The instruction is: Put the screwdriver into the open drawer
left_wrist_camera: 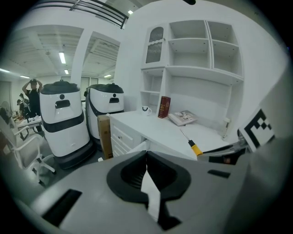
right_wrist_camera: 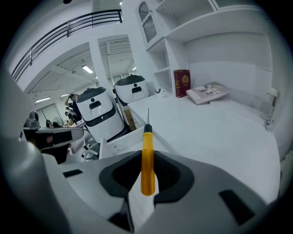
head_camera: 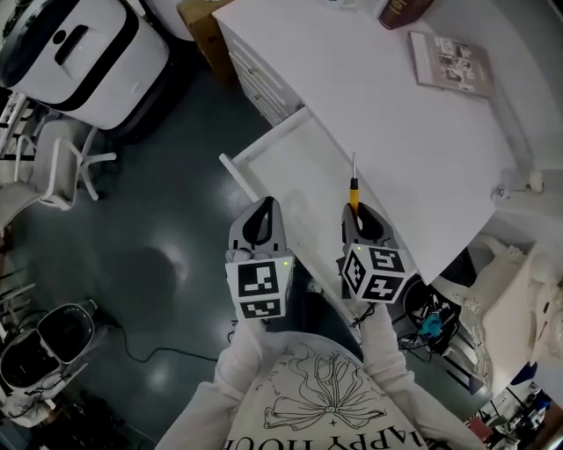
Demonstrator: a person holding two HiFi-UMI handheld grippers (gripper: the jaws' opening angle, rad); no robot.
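Note:
A screwdriver (head_camera: 354, 189) with a yellow handle and a thin metal shaft sticks out forward from my right gripper (head_camera: 361, 215), which is shut on the handle. In the right gripper view the screwdriver's handle (right_wrist_camera: 147, 157) sits upright between the dark jaws, tip toward the desk. The open white drawer (head_camera: 286, 163) juts from the desk's left front, just ahead of both grippers and below them. My left gripper (head_camera: 262, 211) hovers over the drawer's near corner, jaws shut with nothing in them (left_wrist_camera: 146, 155). In the left gripper view the screwdriver (left_wrist_camera: 195, 147) shows off to the right.
The white desk (head_camera: 387, 132) carries a red book (head_camera: 400, 10) and a flat booklet (head_camera: 453, 61) at the back. Two white machines (head_camera: 79, 44), a cardboard box (head_camera: 198, 18) and a white chair (head_camera: 53, 167) stand on the dark floor at left. Cables (head_camera: 431, 321) lie at right.

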